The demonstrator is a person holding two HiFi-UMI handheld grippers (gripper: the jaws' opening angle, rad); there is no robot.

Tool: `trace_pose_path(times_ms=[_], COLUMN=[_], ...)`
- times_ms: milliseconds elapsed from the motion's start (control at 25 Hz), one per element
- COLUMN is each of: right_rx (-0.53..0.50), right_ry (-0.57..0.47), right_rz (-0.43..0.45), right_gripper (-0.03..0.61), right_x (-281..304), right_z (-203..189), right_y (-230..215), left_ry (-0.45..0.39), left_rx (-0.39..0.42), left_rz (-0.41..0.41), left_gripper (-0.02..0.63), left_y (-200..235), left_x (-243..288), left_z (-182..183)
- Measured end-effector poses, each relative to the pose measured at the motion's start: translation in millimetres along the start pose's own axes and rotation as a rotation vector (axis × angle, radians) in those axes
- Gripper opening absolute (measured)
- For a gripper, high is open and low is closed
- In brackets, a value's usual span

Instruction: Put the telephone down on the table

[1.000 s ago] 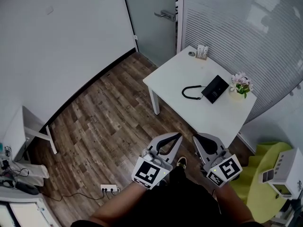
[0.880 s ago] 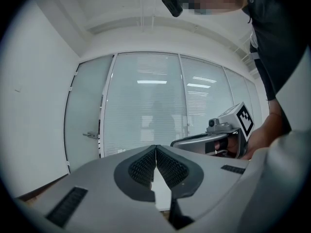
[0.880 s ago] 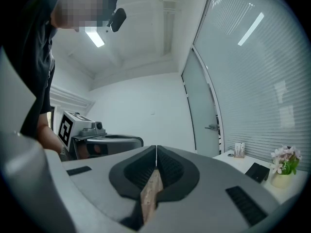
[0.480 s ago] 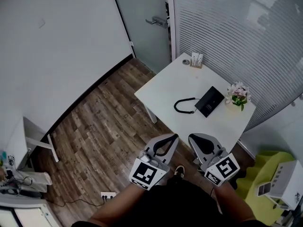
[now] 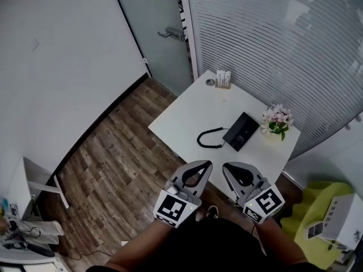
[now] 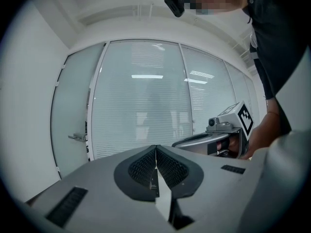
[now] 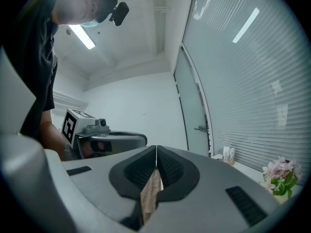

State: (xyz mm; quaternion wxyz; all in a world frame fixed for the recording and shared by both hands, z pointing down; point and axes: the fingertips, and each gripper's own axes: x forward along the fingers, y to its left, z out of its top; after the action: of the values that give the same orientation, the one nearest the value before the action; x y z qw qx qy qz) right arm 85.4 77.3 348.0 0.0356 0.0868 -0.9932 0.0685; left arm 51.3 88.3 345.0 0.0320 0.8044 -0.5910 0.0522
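Left hand-held gripper (image 5: pixel 206 165): jaws are pressed together, ribbed pads meeting along one line, with nothing held between them. Right hand-held gripper (image 5: pixel 226 166): jaws are closed pad to pad as well, empty. Both are held side by side in front of the person's body, close together but not touching. They are raised above the wood-plank floor (image 5: pixel 113 146), close to the near corner of the white rectangular counter (image 5: pixel 187 109).

The flat black telephone (image 5: pixel 241 131) is seen lying on the counter, roughly midway along it and toward the right edge, well apart from both grippers. A black curved piece (image 5: pixel 209 138) is joined to its left side; whether it is handset or cord cannot be told.

A small pot of pink flowers (image 5: pixel 276 120) is placed at the right corner, just beside the telephone. A small white upright holder (image 5: pixel 223 79) and a small round grey object (image 5: pixel 210 82) are set at the far corner. A yellow-green seat (image 5: pixel 317 200) is noted on the floor past the counter's right corner.
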Motion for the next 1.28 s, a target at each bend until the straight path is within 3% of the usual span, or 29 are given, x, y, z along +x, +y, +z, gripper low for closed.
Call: trace_pose_path(times_ms=[120, 720, 1040, 1280], right_rx=[-0.001, 0.023, 0.069, 0.094], right_ry=[0.022, 0.076, 0.075, 0.108], right_rz=[-0.036, -0.399, -0.583, -0.678], right_gripper=[0.023, 0.023, 0.023, 0.023], right_x=[8, 92, 130, 133], right_z=[-6, -5, -5, -18], right_y=[-16, -91, -98, -95], left_ry=[0.017, 0.054, 0.057, 0.075], left_rx=[0.044, 0.038, 0.040, 0.027], left_rz=[-0.063, -0.440, -0.620, -0.699], left_gripper=[0.011, 0.011, 0.011, 0.011], left_y=[5, 99, 138, 145], left_x=[17, 99, 112, 121], left_z=[-1, -16, -19, -28])
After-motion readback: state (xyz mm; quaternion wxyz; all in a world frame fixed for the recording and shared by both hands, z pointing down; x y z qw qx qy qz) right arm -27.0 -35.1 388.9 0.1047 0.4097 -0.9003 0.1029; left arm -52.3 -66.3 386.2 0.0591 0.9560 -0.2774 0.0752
